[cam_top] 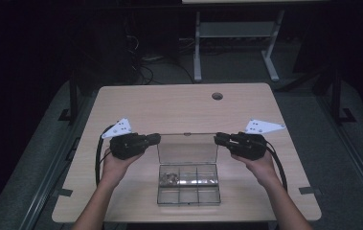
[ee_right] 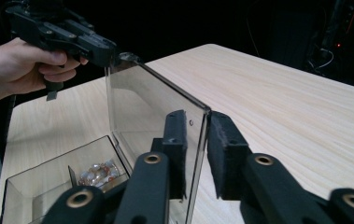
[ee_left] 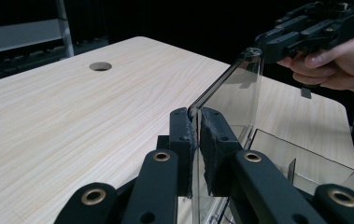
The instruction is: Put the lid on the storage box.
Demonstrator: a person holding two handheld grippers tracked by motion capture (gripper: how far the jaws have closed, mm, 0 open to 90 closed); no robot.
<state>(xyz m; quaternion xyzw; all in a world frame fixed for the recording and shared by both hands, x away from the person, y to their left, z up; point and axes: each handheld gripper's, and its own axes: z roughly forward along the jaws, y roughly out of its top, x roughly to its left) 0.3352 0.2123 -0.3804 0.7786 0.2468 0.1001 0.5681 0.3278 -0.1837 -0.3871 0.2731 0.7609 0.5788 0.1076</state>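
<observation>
A clear plastic compartment box lies near the table's front edge with its lid raised upright. One back-left compartment holds small beads. My left gripper is shut on the lid's top left corner, and in the left gripper view its pads pinch the lid's edge. My right gripper is at the lid's top right corner. In the right gripper view the jaws straddle the lid with a gap showing beside it. The beads show below.
The wooden table has a round cable hole at the back. A dark floor and a white desk frame lie beyond it. Bare tabletop stretches behind the lid and on both sides of the box.
</observation>
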